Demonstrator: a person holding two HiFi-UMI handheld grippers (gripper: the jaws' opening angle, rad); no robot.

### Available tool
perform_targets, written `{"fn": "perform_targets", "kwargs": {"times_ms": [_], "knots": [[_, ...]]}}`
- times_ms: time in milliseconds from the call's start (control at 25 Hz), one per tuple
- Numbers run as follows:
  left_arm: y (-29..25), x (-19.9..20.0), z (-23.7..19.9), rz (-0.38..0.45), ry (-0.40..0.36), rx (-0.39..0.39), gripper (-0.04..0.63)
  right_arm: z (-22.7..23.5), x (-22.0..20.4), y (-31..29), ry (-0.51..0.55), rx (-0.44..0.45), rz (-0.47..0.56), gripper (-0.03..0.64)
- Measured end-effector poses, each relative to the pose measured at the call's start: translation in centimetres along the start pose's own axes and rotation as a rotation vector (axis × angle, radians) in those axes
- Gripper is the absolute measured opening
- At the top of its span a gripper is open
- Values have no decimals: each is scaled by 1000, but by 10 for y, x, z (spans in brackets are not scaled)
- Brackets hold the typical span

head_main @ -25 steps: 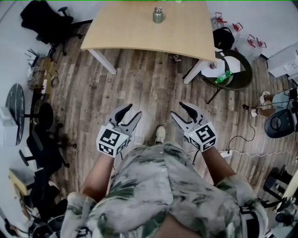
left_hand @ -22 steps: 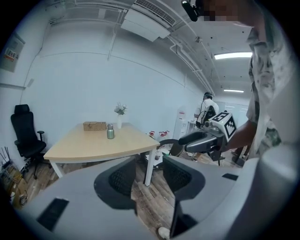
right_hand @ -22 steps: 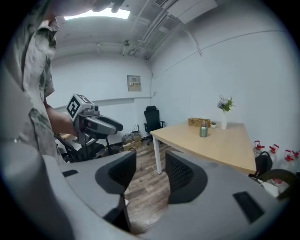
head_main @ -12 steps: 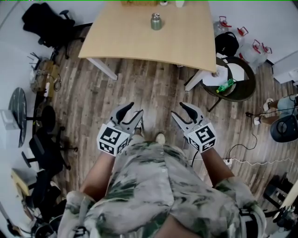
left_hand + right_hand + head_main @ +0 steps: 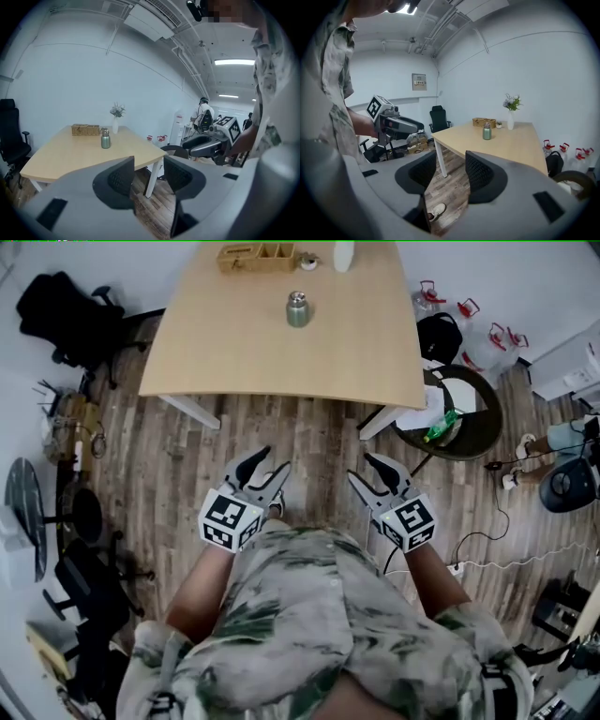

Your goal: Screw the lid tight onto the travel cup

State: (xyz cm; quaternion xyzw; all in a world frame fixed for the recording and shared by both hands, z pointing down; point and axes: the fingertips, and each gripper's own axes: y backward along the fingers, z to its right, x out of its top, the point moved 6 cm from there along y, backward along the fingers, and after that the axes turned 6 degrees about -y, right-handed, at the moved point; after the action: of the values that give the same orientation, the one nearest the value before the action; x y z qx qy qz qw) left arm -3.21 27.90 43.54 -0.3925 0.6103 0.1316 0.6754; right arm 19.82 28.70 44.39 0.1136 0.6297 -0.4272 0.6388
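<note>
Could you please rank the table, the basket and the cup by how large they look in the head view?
1. Table, by far the largest.
2. Basket.
3. Cup, the smallest.
The basket sits farther back on the table than the cup yet looks bigger, so the order is safe.

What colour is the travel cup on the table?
The travel cup has a sage green body with a silvery top. It shows best in the right gripper view.

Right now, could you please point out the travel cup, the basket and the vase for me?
travel cup point(image 5: 297, 315), head view, on its green body.
basket point(image 5: 84, 131), left gripper view, on its front wall.
vase point(image 5: 510, 123), right gripper view, on its white body.
</note>
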Motion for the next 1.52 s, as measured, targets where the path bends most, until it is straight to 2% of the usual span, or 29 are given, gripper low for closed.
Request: {"fn": "perform_targets", "kwargs": {"times_ms": [440,760,880,1080,1400,1520], "knots": [[-34,18,-139,-8,-35,-85,202,20,61,-126,-11,-68,-22,212],[-49,17,-207,-2,-55,-146,202,37,83,-185,-24,-138,-38,215],[-56,15,-221,-8,-43,-145,204,46,90,-195,-26,-155,-36,227],[-83,25,-229,-15,-31,-122,207,80,93,-203,-31,-137,-44,228],[-137,51,-236,-32,-2,-24,216,157,107,-234,35,-32,-89,235],[-159,61,-236,-37,9,15,216,189,109,-249,57,17,-113,258]]}}
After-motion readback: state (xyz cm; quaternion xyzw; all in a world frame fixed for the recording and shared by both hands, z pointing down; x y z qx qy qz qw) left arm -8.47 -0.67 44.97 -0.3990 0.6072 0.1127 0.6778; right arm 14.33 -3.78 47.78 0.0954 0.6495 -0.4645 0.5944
